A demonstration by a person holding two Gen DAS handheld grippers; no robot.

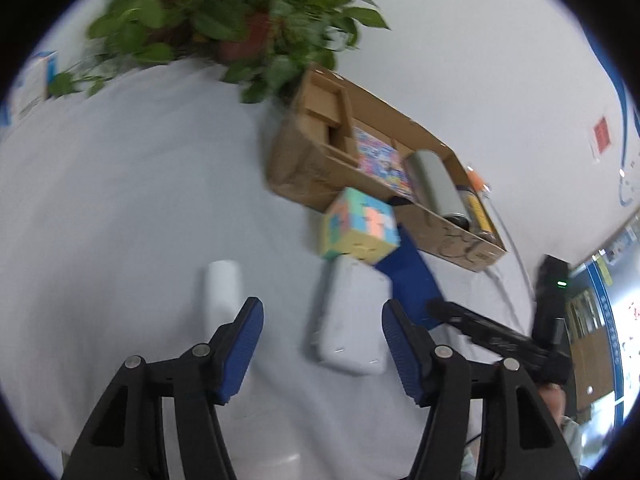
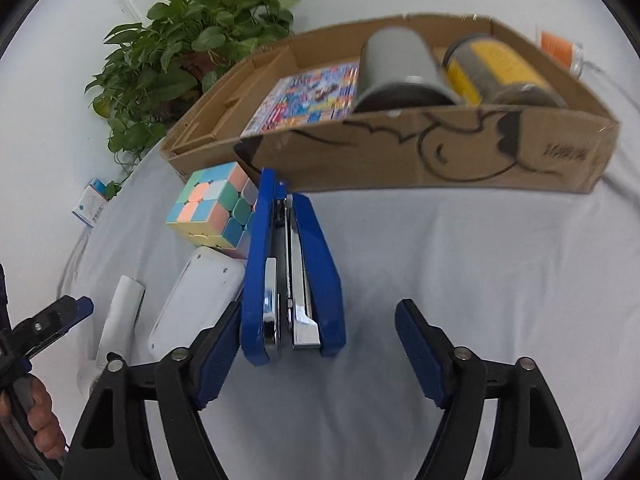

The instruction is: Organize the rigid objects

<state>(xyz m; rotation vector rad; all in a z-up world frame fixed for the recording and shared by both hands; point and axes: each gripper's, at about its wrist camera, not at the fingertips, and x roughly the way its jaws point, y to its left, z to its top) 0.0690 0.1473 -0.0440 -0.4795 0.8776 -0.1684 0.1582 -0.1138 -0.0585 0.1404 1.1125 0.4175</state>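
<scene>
You have a grey metal cylinder (image 2: 404, 70), a yellow-labelled jar (image 2: 500, 72) and a colourful printed booklet (image 2: 308, 98) already in the shallow cardboard box (image 2: 400, 156), while the pastel puzzle cube (image 2: 214, 210), blue metal stapler (image 2: 292, 276), white flat plastic device (image 2: 196, 300) and white tube (image 2: 120, 312) are left on the white-clothed worktop (image 2: 460, 248), with left gripper (image 1: 322, 346) and right gripper (image 2: 318, 350) fingers both spread wide and empty.

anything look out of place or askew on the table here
Yes. The blue stapler lies tipped on its side, metal parts showing, pressed against the white device. The pastel puzzle cube is scrambled and sits skewed outside the cardboard box, where two cans already lie.
</scene>
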